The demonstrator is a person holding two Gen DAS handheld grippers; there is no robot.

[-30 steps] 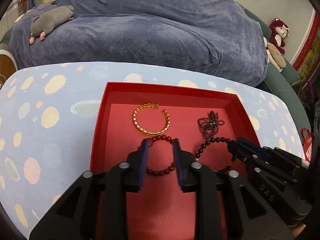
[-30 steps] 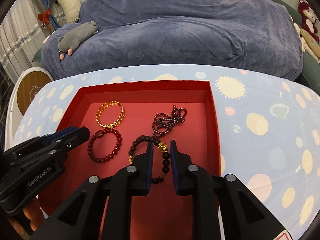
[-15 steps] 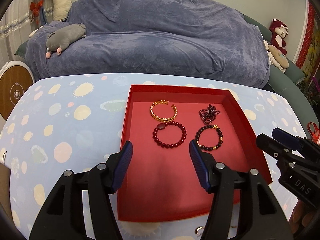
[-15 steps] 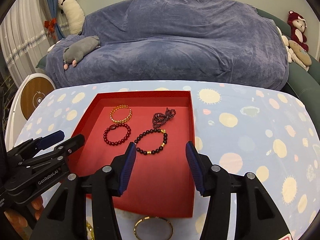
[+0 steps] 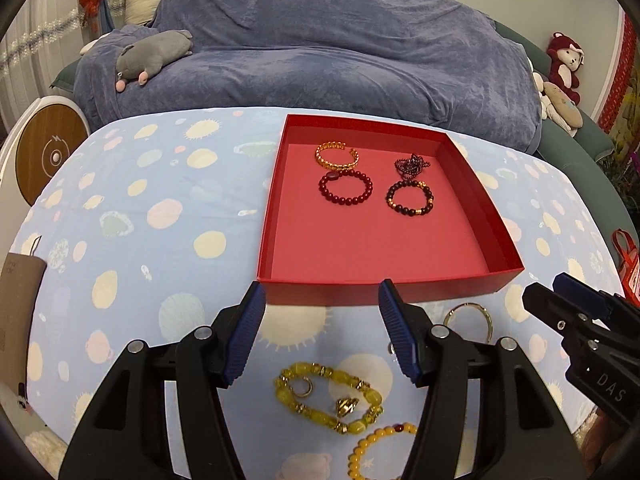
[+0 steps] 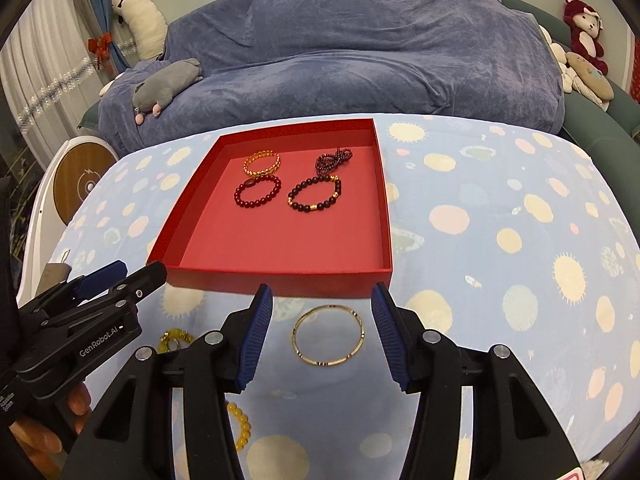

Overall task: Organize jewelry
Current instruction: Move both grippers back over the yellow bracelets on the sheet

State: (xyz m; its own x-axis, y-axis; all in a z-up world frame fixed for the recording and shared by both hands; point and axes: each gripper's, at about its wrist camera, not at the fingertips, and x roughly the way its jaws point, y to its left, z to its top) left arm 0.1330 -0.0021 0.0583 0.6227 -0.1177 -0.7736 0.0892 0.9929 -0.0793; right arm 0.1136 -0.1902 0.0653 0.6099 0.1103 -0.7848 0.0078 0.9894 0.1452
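Left view: we look forward and down along the left tongs [image 5: 322,300], close above the counter [image 5: 132,216].
Right view: likewise, along the right tongs [image 6: 322,300].
Shared: red tray [image 5: 384,288] ahead of both.

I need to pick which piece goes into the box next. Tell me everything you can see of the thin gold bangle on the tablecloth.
The gold bangle is a thin, closed metal-looking hoop, gold with a few short dark bands. It lies flat on the spotted blue tablecloth, just in front of the red box and apart from it. It sits beyond the open right gripper, whose fingers do not touch it. Nothing lies on it.
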